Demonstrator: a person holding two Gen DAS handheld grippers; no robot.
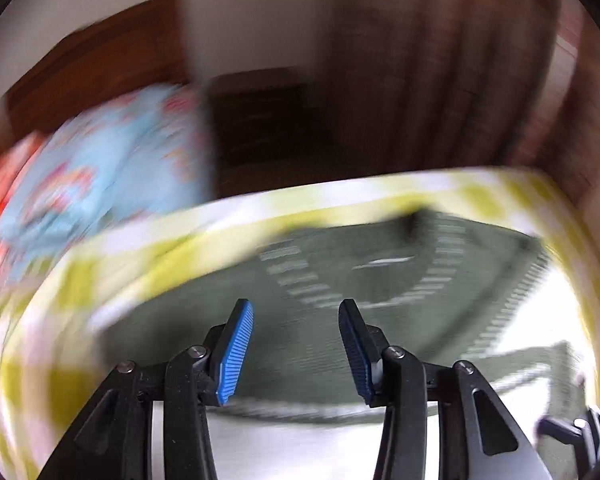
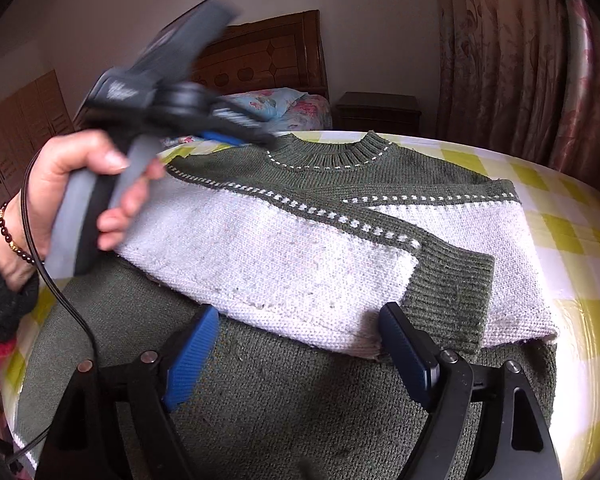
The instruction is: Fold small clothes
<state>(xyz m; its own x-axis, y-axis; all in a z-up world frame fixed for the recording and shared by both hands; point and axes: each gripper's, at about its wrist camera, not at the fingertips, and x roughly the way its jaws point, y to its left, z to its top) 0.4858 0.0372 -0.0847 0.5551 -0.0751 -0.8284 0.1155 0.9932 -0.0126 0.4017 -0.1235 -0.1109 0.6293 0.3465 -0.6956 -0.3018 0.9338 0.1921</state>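
Knit sweater [image 2: 300,208] lay with sleeves crossed. Both grippers, left [image 1: 296,344] and right [image 2: 296,354], were held open, empty. Loose sleeves could be dragged unfolded.

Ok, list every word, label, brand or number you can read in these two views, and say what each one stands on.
No text can be read in either view.
Left gripper body: a pale mark on its dark housing, too blurred by motion to read.
Sweater: only knitted white dashes and stripes, no lettering or tag in view.
Checked tablecloth: pattern only, no writing.
Left wrist view: motion blur throughout, nothing legible.
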